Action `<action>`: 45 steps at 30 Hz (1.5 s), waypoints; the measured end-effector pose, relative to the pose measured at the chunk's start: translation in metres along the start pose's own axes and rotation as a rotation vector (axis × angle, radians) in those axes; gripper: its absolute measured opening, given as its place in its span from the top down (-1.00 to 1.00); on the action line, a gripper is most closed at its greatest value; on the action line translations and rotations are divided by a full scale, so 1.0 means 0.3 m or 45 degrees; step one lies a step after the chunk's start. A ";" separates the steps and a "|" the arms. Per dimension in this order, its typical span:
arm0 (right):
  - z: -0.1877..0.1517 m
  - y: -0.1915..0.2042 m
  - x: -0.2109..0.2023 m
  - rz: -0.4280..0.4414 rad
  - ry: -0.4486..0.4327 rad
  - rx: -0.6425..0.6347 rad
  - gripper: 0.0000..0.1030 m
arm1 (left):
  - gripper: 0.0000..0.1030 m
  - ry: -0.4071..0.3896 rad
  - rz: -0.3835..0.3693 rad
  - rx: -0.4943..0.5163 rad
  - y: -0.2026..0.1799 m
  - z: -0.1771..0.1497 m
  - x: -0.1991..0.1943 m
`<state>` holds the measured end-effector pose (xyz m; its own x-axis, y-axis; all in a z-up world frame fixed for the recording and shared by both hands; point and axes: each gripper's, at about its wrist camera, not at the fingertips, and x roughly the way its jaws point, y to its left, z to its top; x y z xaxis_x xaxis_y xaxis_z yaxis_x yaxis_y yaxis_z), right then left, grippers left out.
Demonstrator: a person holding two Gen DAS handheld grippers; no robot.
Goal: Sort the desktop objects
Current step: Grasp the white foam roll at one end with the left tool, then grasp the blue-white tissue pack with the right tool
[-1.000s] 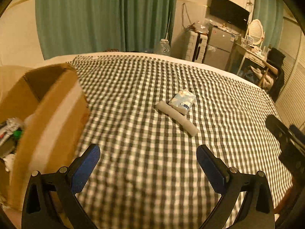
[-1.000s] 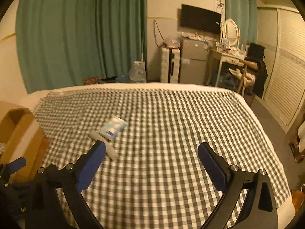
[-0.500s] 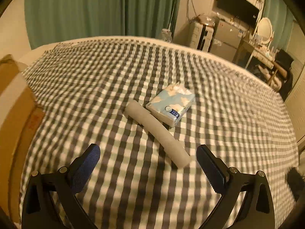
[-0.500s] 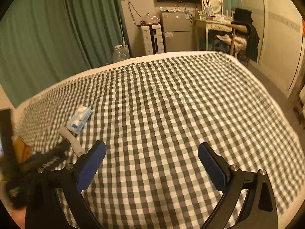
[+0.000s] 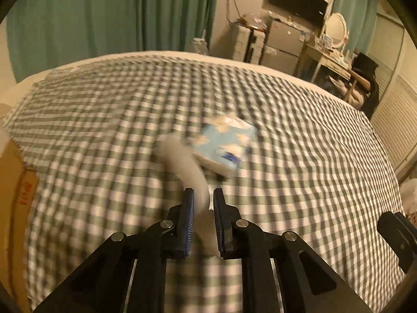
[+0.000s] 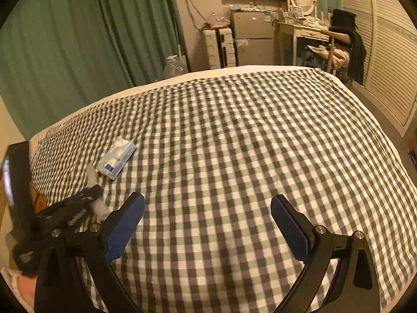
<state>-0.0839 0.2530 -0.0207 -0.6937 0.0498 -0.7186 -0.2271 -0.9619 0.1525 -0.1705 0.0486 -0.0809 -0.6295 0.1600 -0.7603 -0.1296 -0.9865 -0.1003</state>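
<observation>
Tilting down toward the bed covered in a grey-and-white checked cloth (image 5: 299, 140), the left gripper (image 5: 203, 210) has its blue pads drawn narrow and still closing around the near end of a long grey foam-like tube (image 5: 186, 168). That tube runs away from the gripper and slightly leftward across the cloth, its long axis pointing toward the green curtains (image 5: 104, 18); its far end sits just beside a flat blue-and-white tissue pack (image 5: 226, 143), which lies at an angle. Whether the two touch is lost in the blur. Motion smear softens both the tube and the pack. The right gripper (image 6: 207, 215) also angles downward over bare checked cloth, pads spread wide with nothing between them. A brown cardboard box (image 5: 15, 195) is cut off at the left edge. From the right gripper's view the left gripper is a dark smudge hiding most of the tube.
</observation>
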 end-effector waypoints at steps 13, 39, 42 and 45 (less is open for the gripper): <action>0.050 0.293 0.188 0.241 0.102 -0.095 -0.90 | 0.76 -0.020 0.082 -0.126 0.310 0.026 0.015; 0.056 0.499 0.303 0.010 0.088 -0.265 -0.12 | 0.76 -0.032 0.057 -0.115 0.288 0.032 -0.002; 0.061 0.501 0.187 0.039 0.044 -0.263 -0.12 | 0.76 -0.056 0.050 -0.106 0.268 0.039 -0.064; 0.067 0.509 0.063 0.071 -0.008 -0.260 -0.12 | 0.76 -0.090 0.039 -0.081 0.240 0.042 -0.144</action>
<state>-0.1454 0.1124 0.0026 -0.7055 -0.0036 -0.7087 -0.0456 -0.9977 0.0505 -0.1622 -0.0288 -0.0471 -0.6853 0.1300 -0.7165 -0.0622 -0.9908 -0.1203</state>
